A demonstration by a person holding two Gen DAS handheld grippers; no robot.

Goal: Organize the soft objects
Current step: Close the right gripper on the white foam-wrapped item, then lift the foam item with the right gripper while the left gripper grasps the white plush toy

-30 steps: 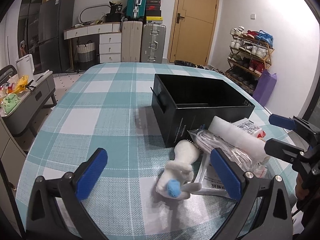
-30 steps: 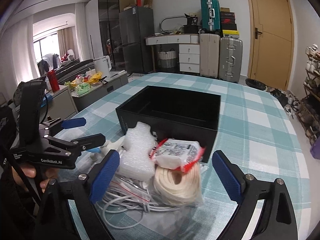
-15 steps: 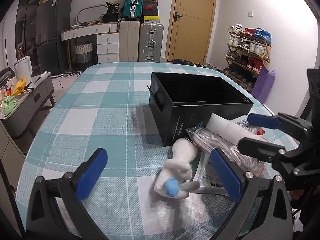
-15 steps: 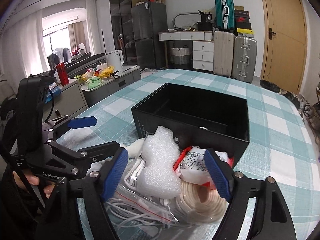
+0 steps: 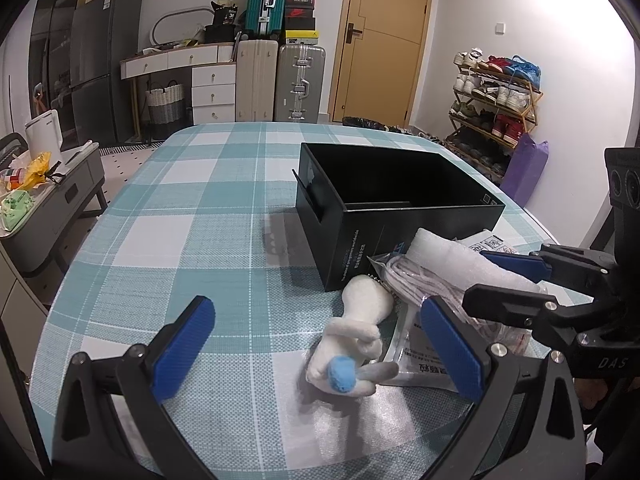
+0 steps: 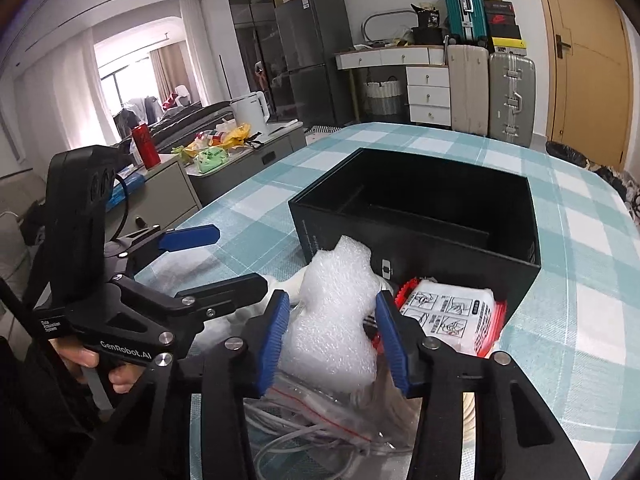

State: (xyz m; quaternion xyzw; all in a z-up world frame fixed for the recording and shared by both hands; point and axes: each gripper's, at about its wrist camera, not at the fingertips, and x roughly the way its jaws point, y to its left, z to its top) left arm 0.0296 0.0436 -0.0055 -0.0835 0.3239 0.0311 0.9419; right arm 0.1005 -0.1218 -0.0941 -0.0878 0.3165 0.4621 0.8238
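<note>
Currently, my left claw [image 5: 316, 352] hangs wide open over the white plush toy [image 5: 354, 346] on the table [image 5: 192, 240], untouched. Rightward, my right claw [image 6: 330, 342], spread wide a second ago, has narrowed onto the foam sheet [image 6: 336, 320] just before the black box [image 6: 420, 216]; both pads appear to touch it. Judgement: grasp nearly secured, transfer into box next.

Left gripper [image 5: 316, 344] agape, right gripper [image 6: 331, 338] narrowed.
</note>
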